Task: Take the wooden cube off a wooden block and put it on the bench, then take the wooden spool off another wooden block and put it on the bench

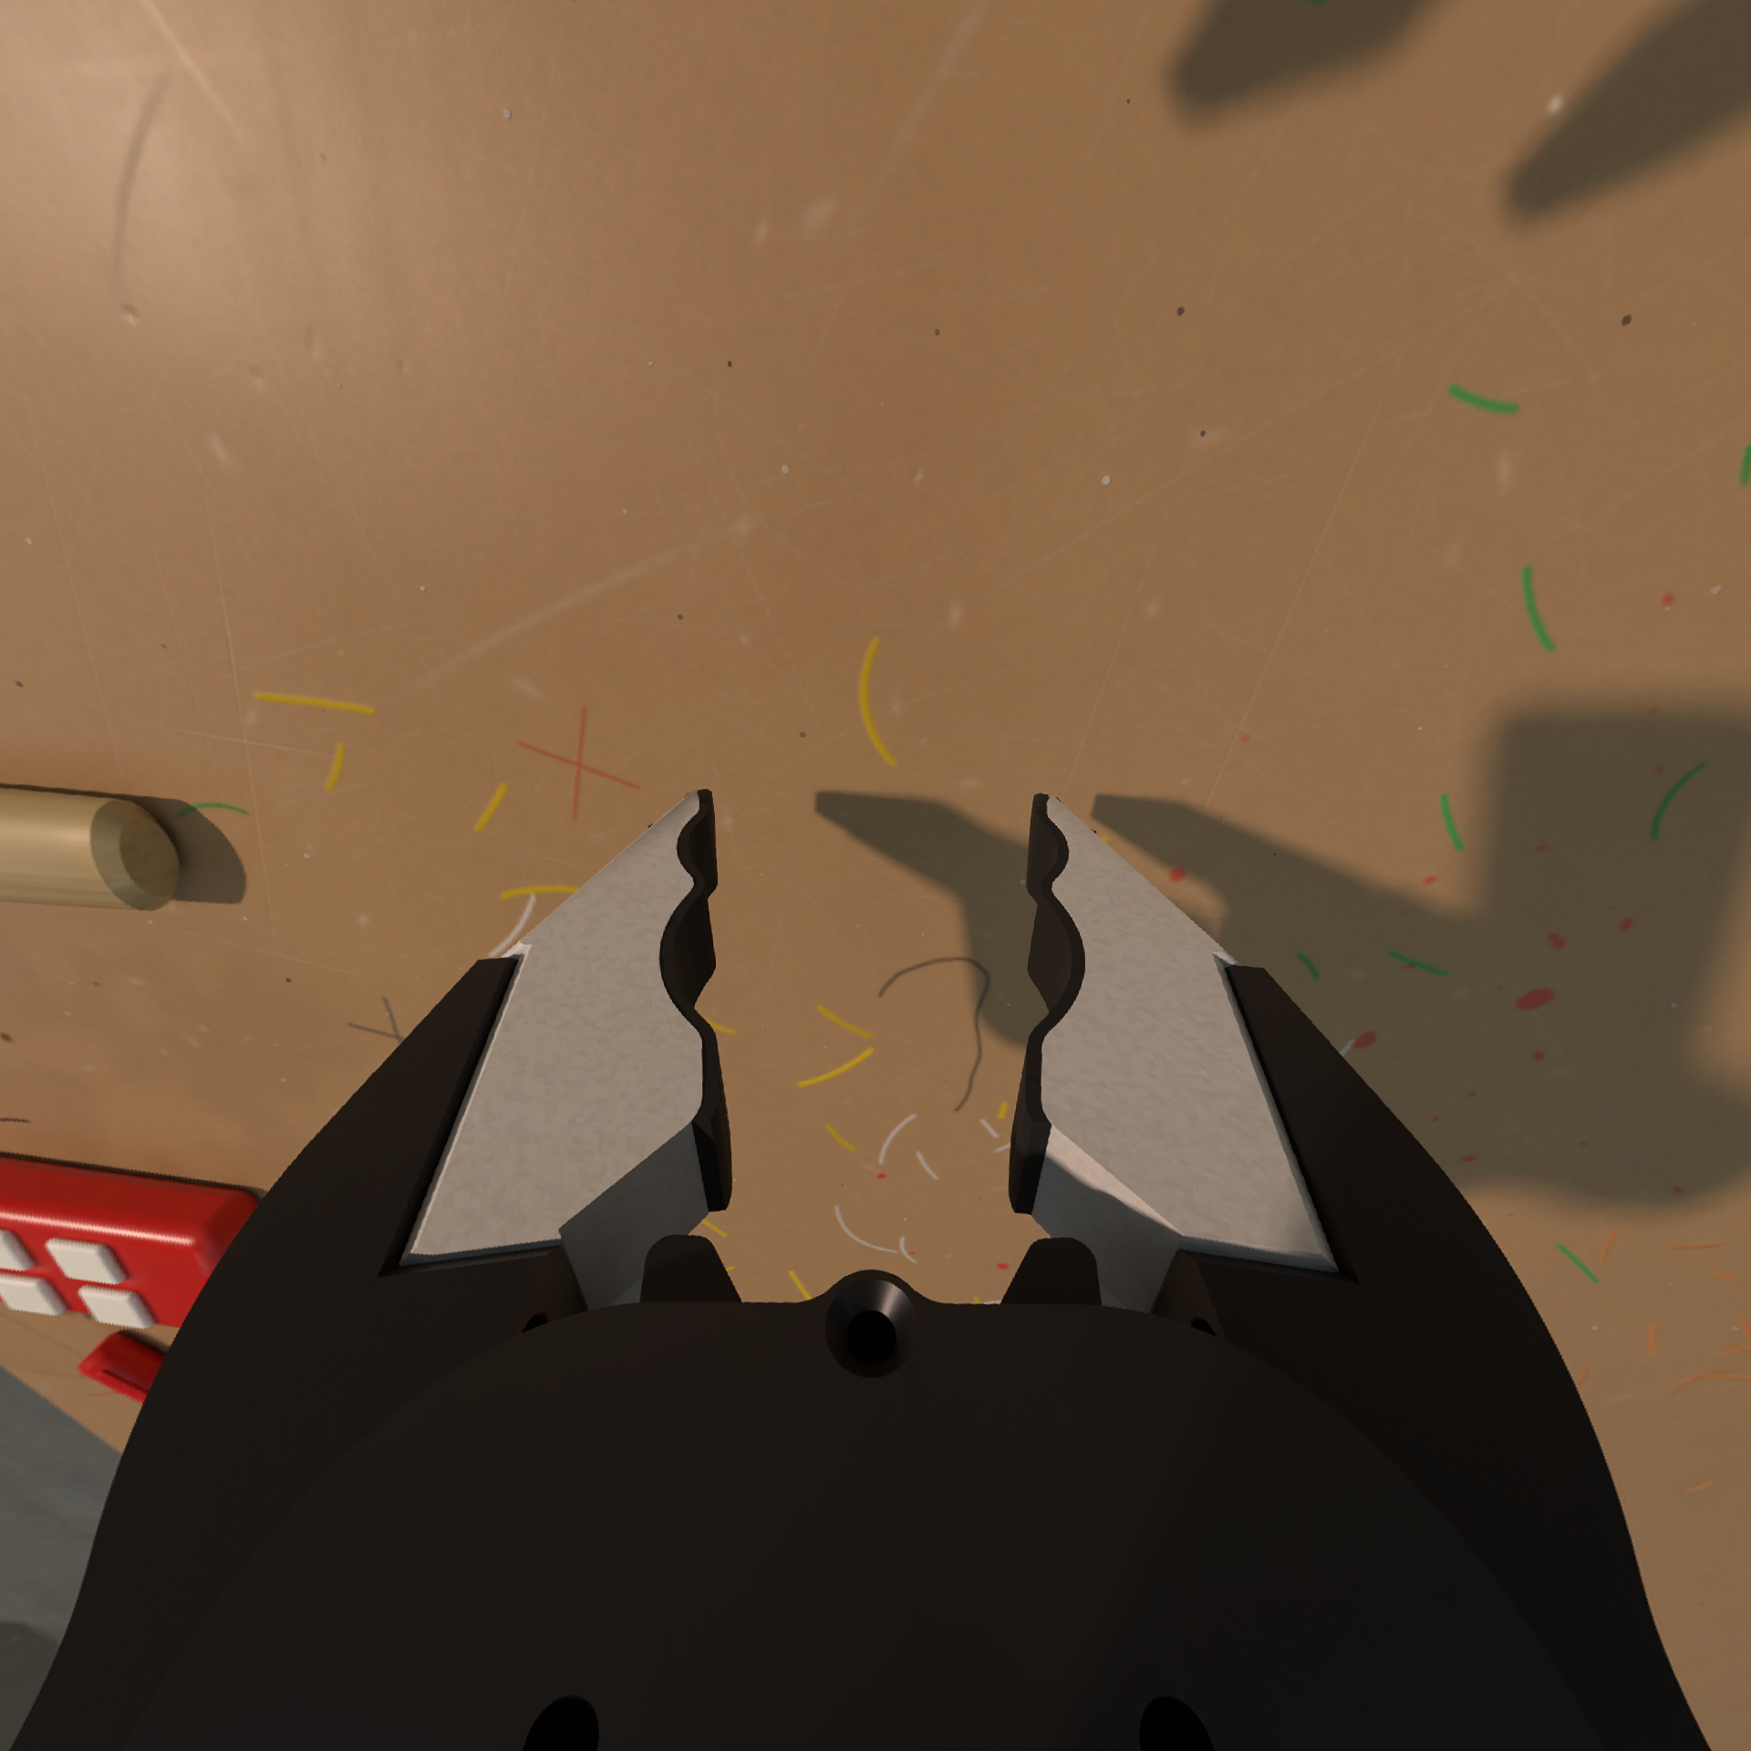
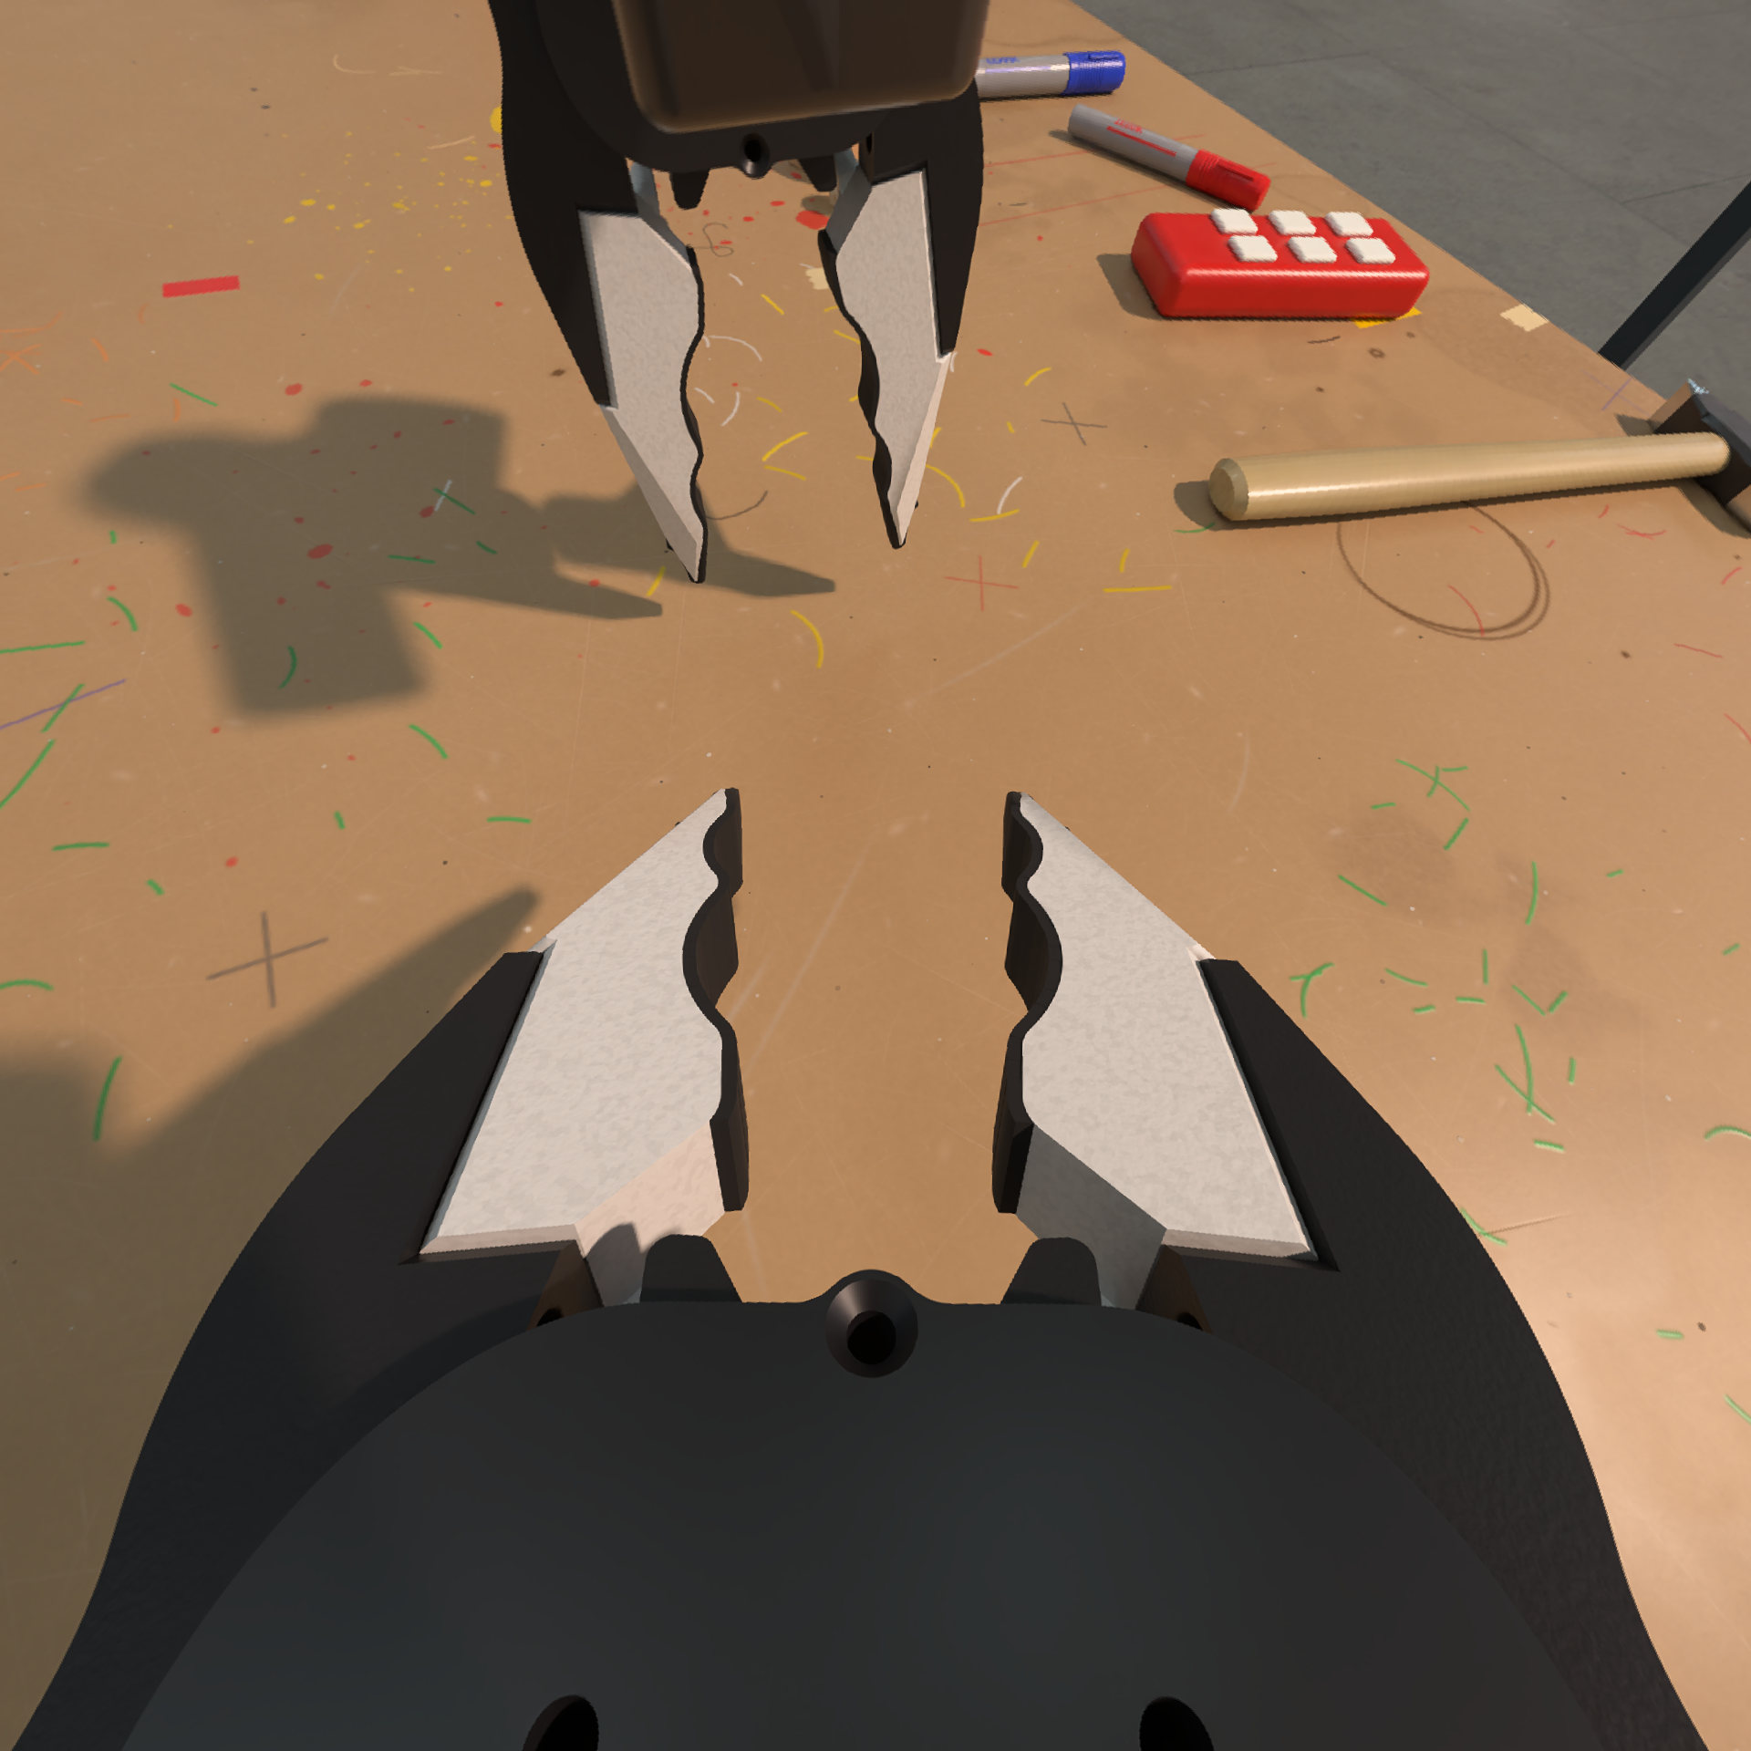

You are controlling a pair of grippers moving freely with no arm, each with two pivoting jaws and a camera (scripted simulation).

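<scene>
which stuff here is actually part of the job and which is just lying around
Part of the job:
- bench
- left tongs, open and empty
- right tongs, open and empty
No cube, spool or block shows in either view.

Just lying about:
- hammer
- red keypad
- red marker
- blue marker

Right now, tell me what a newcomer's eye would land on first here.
In the right wrist view, the left gripper hangs open over the bench, fingertips down, casting a dark shadow to its left. Beyond it at upper right lies a red keypad, with a hammer nearer the edge. No cube or spool shows.
</scene>
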